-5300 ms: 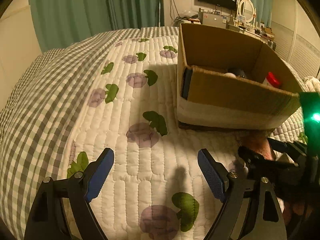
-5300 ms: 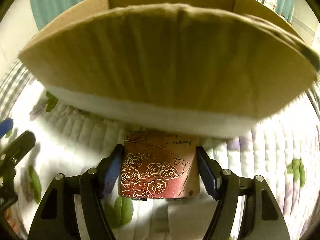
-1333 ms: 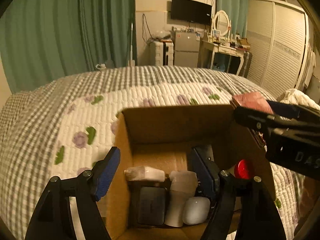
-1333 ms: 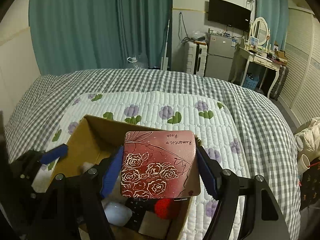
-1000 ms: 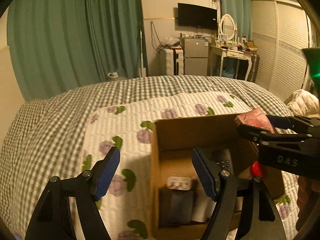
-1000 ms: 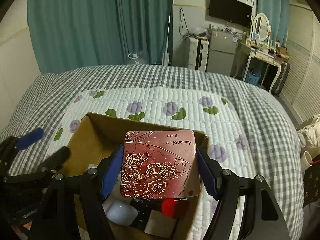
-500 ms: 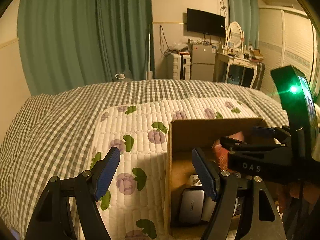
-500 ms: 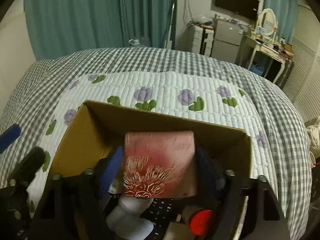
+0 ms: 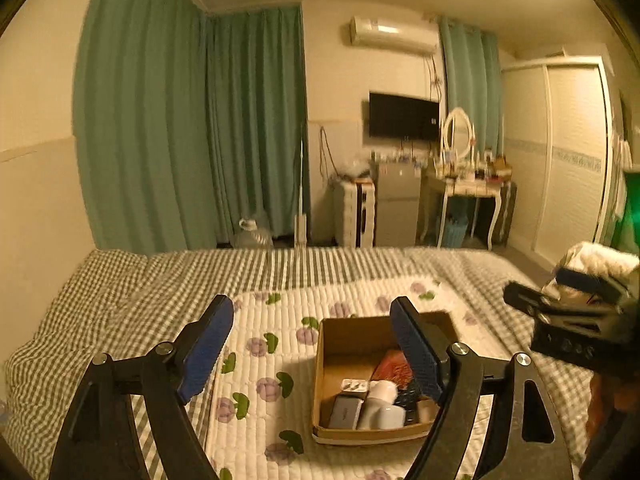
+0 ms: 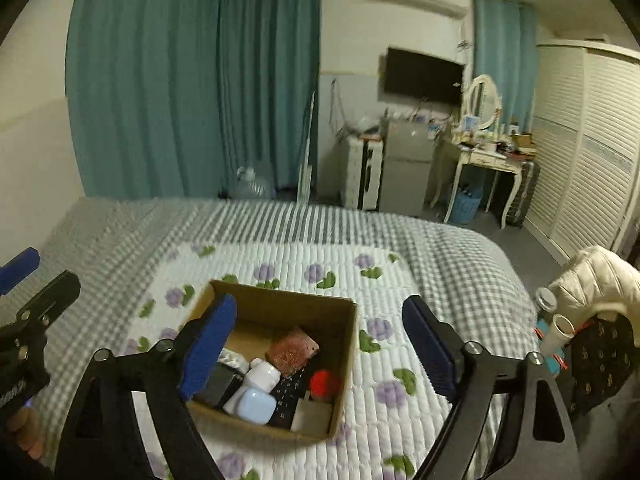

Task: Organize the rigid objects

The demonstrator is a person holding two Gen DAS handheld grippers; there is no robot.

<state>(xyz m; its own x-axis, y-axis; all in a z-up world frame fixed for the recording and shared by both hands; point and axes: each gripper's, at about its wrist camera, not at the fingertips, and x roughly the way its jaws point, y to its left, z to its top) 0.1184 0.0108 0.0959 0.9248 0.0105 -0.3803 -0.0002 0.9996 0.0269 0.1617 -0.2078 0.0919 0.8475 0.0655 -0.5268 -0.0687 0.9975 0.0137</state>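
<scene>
Box (image 10: 344, 334) on the quilt (image 10: 400, 280) of the bed, below and ahead of both grippers, well apart from either. Red tin (image 10: 293, 350) inside, tilted, propped on the other contents near the middle; seen also from the left view (image 9: 394, 368). Around it: white bottle (image 10: 262, 374), pale blue case (image 10: 254, 402), red cap (image 10: 324, 384), dark remote (image 10: 290, 394), grey pack (image 9: 345, 411).

Right gripper (image 10: 316, 352) raised above the box, jaws spread wide, nothing between them. Left gripper (image 9: 310, 354) likewise high, jaws apart and empty, box under its right jaw.

Tin lies straight down-forward from the right jaws, a little left of their midline; its long axis hard to judge, roughly running front to back. Right hand appears nearer. No loose item visible on the quilt, so sorting looks near done.
</scene>
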